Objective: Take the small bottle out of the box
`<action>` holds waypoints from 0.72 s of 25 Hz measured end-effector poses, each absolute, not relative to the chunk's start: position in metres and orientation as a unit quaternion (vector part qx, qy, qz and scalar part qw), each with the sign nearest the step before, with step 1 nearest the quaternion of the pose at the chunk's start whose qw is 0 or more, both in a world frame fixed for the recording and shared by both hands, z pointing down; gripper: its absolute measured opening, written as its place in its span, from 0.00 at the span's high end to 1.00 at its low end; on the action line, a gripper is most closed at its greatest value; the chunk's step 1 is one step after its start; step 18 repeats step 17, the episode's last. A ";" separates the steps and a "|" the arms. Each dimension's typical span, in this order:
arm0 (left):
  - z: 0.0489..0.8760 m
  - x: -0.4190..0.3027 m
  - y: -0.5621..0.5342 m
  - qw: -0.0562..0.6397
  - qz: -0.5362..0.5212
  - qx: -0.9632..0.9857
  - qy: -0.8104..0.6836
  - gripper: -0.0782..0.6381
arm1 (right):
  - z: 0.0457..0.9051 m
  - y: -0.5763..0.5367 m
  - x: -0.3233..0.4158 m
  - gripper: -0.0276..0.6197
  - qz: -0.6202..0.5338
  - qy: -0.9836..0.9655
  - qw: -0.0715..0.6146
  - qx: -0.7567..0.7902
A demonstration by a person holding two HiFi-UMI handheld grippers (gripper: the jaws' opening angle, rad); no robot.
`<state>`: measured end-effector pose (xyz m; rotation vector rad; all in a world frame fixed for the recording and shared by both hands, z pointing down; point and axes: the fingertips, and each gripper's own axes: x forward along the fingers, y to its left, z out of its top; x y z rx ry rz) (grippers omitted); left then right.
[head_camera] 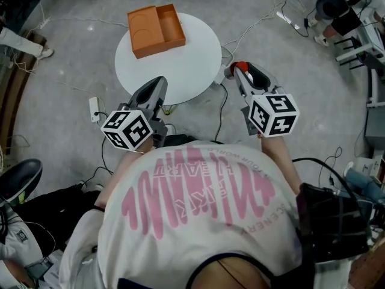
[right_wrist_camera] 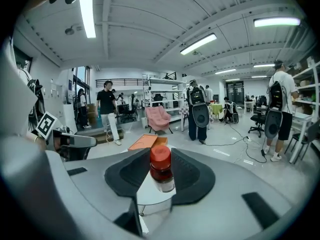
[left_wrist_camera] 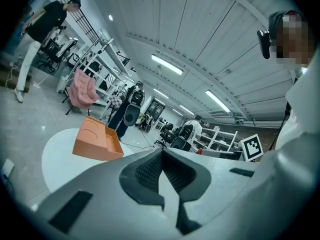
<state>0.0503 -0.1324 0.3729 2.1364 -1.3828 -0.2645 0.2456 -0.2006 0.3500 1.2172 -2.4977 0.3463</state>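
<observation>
An open orange box lies on the far side of a round white table; its inside looks empty. The box also shows in the left gripper view and, partly hidden, in the right gripper view. My right gripper hangs off the table's near right edge, shut on a small bottle with a red cap, held upright between the pads. My left gripper is near the table's front edge, jaws together with nothing in them.
Cables trail over the grey floor around the table, and a power strip lies left of it. A black chair stands at my left. Several people stand among shelves and chairs farther off.
</observation>
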 end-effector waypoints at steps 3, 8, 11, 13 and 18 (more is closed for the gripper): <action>0.375 0.048 -0.115 0.287 -0.098 0.797 -0.523 0.88 | 0.354 -0.186 0.244 0.76 0.123 -0.881 0.168 0.424; 0.377 0.054 -0.085 0.272 -0.083 0.798 -0.532 0.88 | 0.359 -0.161 0.250 0.76 0.123 -0.885 0.165 0.418; 0.378 0.061 -0.070 0.272 -0.084 0.796 -0.535 0.88 | 0.360 -0.148 0.256 0.76 0.123 -0.887 0.166 0.414; 0.378 0.066 -0.062 0.273 -0.084 0.794 -0.536 0.88 | 0.360 -0.141 0.261 0.76 0.123 -0.887 0.165 0.412; 0.380 0.076 -0.047 0.277 -0.083 0.792 -0.538 0.88 | 0.359 -0.131 0.275 0.76 0.123 -0.887 0.163 0.415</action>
